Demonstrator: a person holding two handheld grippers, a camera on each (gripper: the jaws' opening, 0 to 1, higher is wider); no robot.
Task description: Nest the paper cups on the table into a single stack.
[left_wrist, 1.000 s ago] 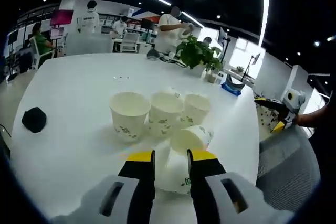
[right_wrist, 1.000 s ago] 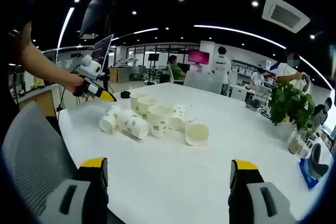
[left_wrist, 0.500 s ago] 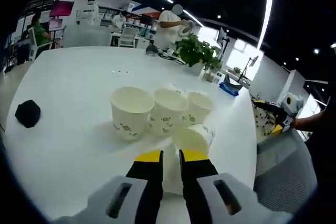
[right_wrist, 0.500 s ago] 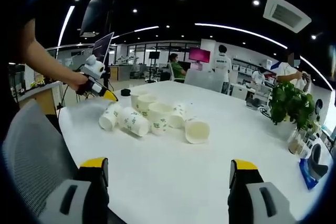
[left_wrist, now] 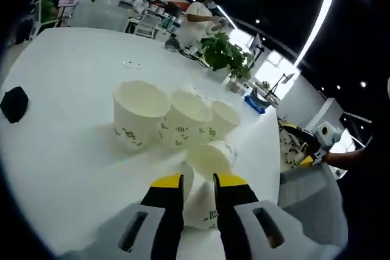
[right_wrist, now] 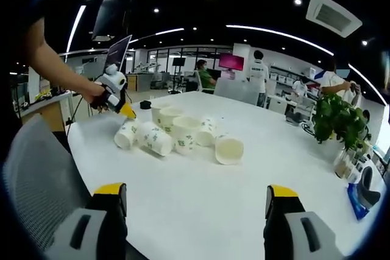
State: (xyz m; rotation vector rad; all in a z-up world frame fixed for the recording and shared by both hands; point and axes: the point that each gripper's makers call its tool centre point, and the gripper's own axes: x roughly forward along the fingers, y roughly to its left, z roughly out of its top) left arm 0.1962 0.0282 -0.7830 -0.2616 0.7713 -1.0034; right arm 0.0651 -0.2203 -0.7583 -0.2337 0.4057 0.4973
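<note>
L gripper [left_wrist: 198, 182] jaws nearly shut, pinching the wall of a tipped cup [left_wrist: 204, 208] lying on its side right under/between the tips; looks like a grip so it can be lifted and dropped into another cup. From the R gripper view the L gripper [right_wrist: 125, 111] sits at the far-left end of the cup cluster, touching the near lying cup [right_wrist: 127, 136]

R gripper [right_wrist: 195, 196] jaws wide apart, holding nothing, hovering over bare table [right_wrist: 201, 205] well short of the cups, prob waiting its turn

Cups: white paper w/ small green print, all loose, no stack yet. Just ahead of the L tips another lying cup [left_wrist: 210, 158], mouth toward the cam. Beyond it a row of 3 upright: big-looking one [left_wrist: 138, 112] ahead-left, middle [left_wrist: 186, 117], third [left_wrist: 222, 117] ahead-right, walls touching or almost. R gripper view also has one cup apart [right_wrist: 229, 150] on its side, mouth facing the R gripper, nearest to it

Other: potted plant [left_wrist: 225, 56] far beyond the cups, small black thing [left_wrist: 13, 103] far left of the L gripper
</note>
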